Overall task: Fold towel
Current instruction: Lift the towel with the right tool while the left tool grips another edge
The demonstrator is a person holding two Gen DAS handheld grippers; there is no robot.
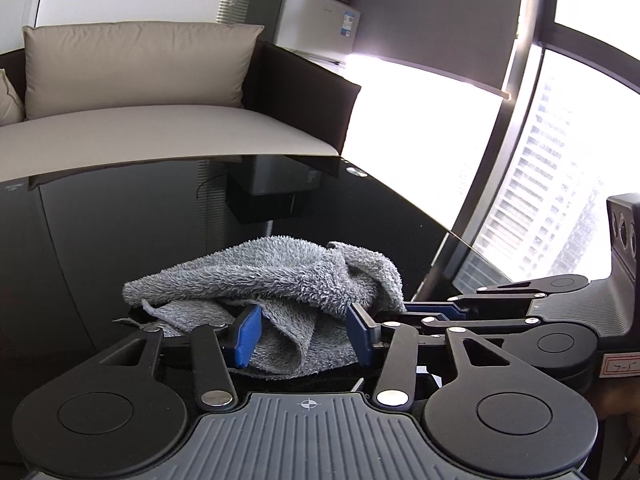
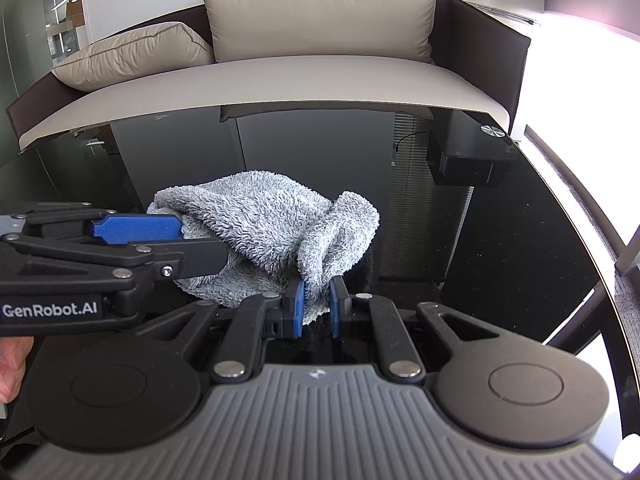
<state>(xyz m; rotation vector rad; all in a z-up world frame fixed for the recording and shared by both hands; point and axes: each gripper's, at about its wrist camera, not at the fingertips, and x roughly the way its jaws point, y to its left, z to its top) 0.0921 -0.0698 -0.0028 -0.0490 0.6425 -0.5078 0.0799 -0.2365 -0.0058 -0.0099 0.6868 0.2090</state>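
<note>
Towel [image 1: 276, 280] crumpled on black table [image 1: 120, 220], 12 o'clock | my left gripper [image 1: 304, 338] wide, cloth between, ungripped | my right gripper [image 2: 317, 306] pinches fold | I advise: grip one corner, spread flat first

The towel [image 2: 264, 236] lies bunched on the table [image 2: 500, 240], sofa [image 2: 320, 76] behind it.

The one text that reads clearly is "GenRobot.AI", in white letters on the black side of the left gripper [image 2: 200, 244], seen in the right wrist view. The small fridge [image 1: 308, 20] carries a blue and white sticker, and a red-outlined label sits on the right gripper [image 1: 432, 314] in the left wrist view; both are too small or blurred to read.
</note>
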